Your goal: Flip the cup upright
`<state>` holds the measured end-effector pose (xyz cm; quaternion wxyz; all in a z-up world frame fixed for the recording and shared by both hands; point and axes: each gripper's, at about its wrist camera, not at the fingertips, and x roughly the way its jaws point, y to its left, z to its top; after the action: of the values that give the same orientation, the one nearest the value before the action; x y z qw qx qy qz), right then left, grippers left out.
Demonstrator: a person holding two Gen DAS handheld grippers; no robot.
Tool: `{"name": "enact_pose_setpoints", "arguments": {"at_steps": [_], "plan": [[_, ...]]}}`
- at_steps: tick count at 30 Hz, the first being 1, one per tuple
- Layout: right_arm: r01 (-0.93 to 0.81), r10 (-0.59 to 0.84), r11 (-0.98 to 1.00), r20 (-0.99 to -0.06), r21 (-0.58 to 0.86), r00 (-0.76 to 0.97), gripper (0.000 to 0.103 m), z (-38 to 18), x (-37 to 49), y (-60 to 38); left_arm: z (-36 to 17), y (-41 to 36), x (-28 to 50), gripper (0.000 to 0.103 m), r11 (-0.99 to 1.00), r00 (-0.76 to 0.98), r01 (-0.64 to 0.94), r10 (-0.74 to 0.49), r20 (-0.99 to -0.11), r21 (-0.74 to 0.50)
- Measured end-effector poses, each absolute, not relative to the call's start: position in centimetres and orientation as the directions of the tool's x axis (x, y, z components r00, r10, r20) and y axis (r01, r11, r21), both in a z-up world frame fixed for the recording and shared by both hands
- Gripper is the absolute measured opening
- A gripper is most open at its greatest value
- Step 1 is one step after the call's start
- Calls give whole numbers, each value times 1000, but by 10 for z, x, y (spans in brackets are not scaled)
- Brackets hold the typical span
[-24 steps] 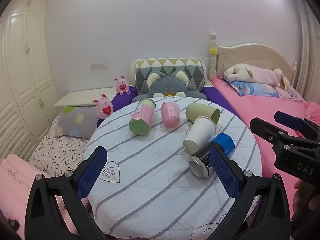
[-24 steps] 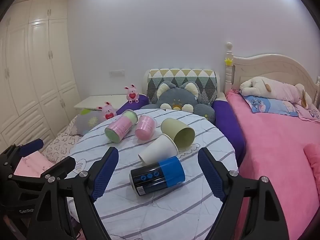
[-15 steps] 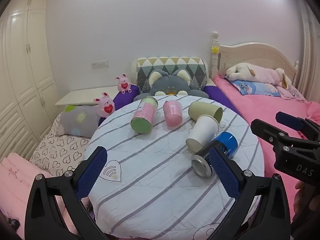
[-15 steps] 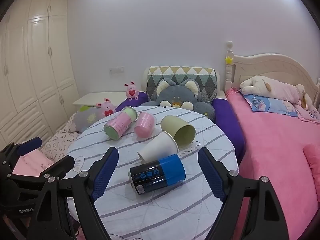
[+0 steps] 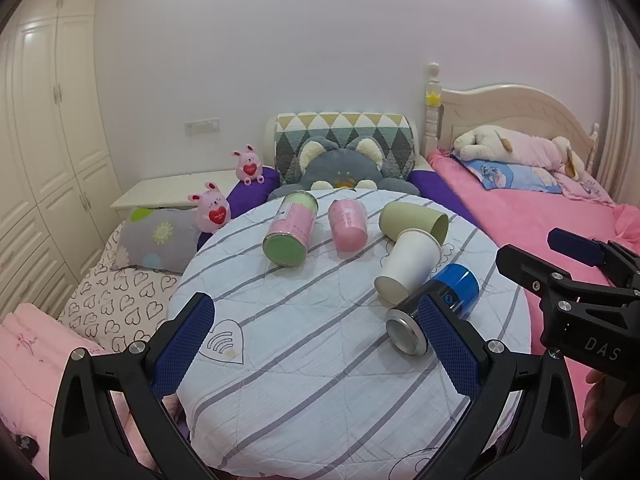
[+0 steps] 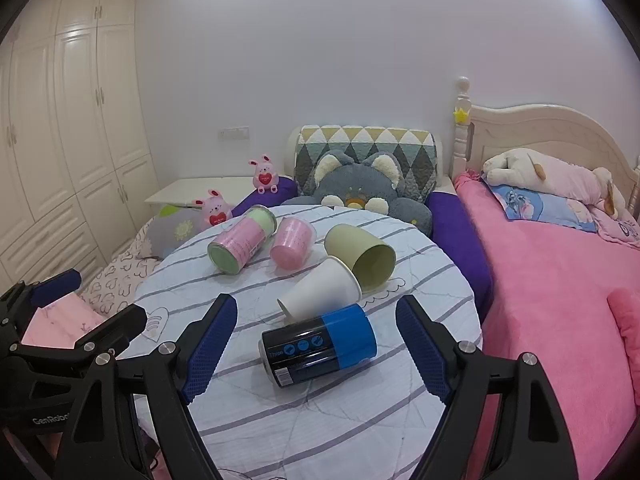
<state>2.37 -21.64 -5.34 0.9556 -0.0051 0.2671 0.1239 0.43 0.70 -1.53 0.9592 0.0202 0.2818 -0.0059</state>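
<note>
Past my round table (image 6: 360, 420) with its striped cloth, I see a grey cat plush (image 6: 360, 192) at the far edge, two pink bunny toys (image 6: 214, 210) left, and a pink bed (image 6: 552, 280) right.

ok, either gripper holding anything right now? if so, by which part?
Nothing held. Left gripper and right gripper are both open above the table; the blue-and-black can lies untouched between the right fingers.

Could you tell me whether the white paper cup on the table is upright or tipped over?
Tipped over: the white paper cup lies on its side, rim beside the green cup.
</note>
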Motion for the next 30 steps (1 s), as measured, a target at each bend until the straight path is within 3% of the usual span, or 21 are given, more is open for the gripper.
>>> {"name": "enact_pose_setpoints", "arguments": {"at_steps": [30], "plan": [[-230,223,971,-547,56,807,83,-62,29,-218,-31,2,15,103,999,811,40,-12,-585,35]]}}
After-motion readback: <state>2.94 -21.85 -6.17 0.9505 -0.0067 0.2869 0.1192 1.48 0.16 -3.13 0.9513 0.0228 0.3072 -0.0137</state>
